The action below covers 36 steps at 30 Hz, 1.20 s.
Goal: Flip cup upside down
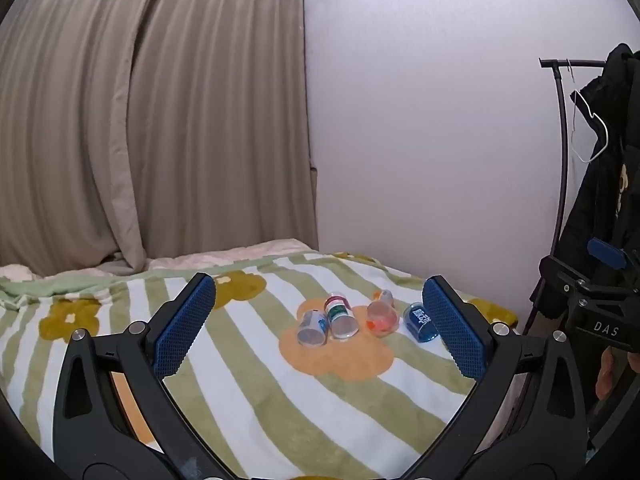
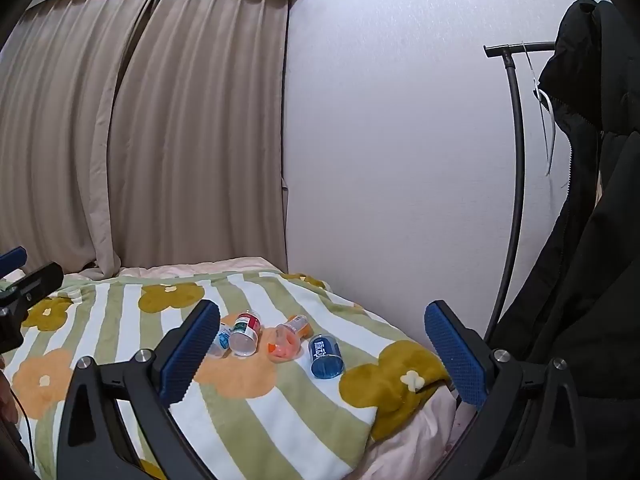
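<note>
Several small plastic cups lie on their sides in a row on the striped flower blanket [image 1: 256,392]. From left: a clear cup with blue print [image 1: 311,327] [image 2: 219,342], a clear cup with a red and green label [image 1: 340,316] [image 2: 245,332], an orange cup [image 1: 381,315] [image 2: 286,340] and a blue cup [image 1: 418,322] [image 2: 326,356]. Their mouths face me. My left gripper [image 1: 320,316] is open and empty, short of the cups. My right gripper [image 2: 322,340] is open and empty, also short of them.
The bed stands against a white wall [image 1: 420,140] with beige curtains [image 1: 152,120] behind. A black coat rack [image 2: 516,160] with a dark coat [image 2: 580,240] stands at the right. The blanket's right edge [image 2: 400,400] drops off near the blue cup.
</note>
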Motion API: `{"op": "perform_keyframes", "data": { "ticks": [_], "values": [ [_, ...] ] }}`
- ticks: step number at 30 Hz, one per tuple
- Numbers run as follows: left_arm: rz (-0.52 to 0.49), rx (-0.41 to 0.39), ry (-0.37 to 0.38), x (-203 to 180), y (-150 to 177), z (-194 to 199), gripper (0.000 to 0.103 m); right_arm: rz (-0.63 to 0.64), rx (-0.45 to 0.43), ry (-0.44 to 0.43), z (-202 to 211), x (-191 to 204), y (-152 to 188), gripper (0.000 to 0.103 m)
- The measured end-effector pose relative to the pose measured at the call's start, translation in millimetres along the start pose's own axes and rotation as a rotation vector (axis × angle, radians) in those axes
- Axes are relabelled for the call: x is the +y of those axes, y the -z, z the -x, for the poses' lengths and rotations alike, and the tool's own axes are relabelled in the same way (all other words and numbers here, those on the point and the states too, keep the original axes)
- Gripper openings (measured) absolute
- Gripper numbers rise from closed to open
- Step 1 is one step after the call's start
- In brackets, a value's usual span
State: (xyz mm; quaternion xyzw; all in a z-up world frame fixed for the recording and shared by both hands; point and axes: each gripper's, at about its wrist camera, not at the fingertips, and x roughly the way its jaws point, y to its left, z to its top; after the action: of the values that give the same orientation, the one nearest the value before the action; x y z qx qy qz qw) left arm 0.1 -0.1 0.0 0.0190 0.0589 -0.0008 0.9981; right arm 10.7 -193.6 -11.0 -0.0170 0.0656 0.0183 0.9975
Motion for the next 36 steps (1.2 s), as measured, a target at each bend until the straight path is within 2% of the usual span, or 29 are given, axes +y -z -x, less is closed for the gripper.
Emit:
{"op": "perform_keyframes", "data": {
  "ticks": [20,36],
  "values": [
    [0.004,-0.020,-0.013,-3.4,-4.1,1.4,0.103,-0.024,-0.011,0.003,4.5,-2.5,-3.8,0.102],
    [0.000,0.007,0.000,1.2,-3.9,0.0,0.103,-0.024,-0.011,0.002,4.2,-4.0,-2.7,0.102]
  ]
}}
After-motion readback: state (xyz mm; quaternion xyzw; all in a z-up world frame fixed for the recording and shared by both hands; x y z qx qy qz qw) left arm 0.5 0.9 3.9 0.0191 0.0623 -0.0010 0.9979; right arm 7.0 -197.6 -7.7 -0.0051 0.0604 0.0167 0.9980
